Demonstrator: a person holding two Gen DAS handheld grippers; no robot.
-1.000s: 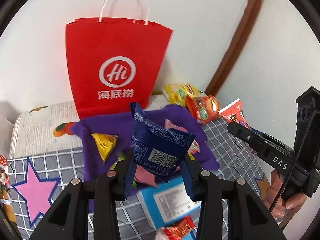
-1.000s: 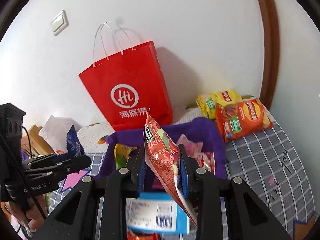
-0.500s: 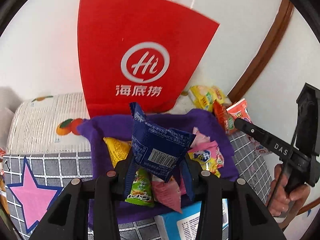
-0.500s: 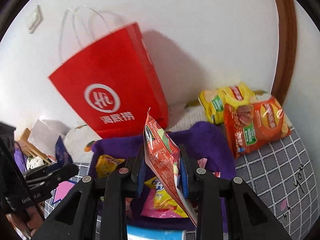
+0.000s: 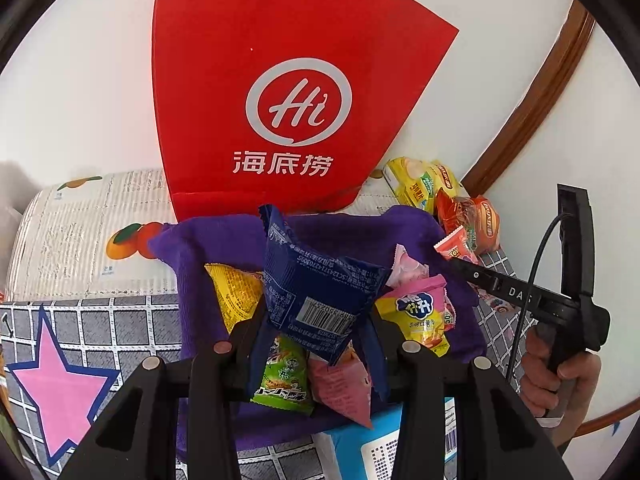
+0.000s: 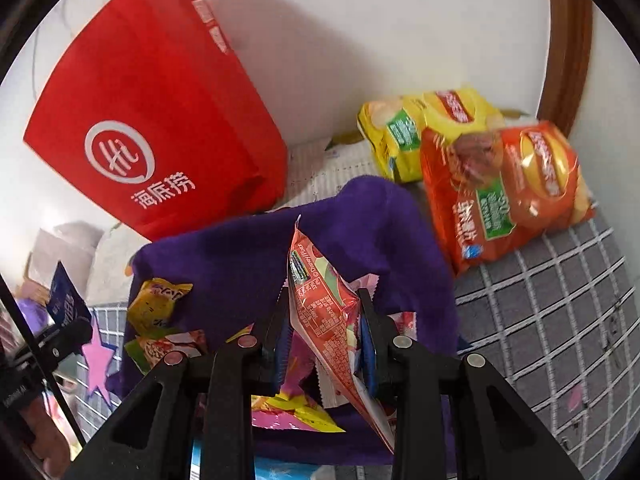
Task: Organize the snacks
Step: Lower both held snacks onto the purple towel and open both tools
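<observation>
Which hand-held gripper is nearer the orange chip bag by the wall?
Right. The right hand-held gripper, clamping a red packet, sits beside the orange chip bag. The left hand-held gripper holds a blue packet farther away.

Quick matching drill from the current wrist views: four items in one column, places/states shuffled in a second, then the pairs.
Items:
1. blue packet
2. red packet
3. orange chip bag
4. red paper bag

Places/states:
A. lying on the checked cloth, right of the purple bin
B. clamped in the left tool
C. standing against the wall behind the purple bin
D. clamped in the right tool

Pairs: 1-B, 2-D, 3-A, 4-C
</observation>
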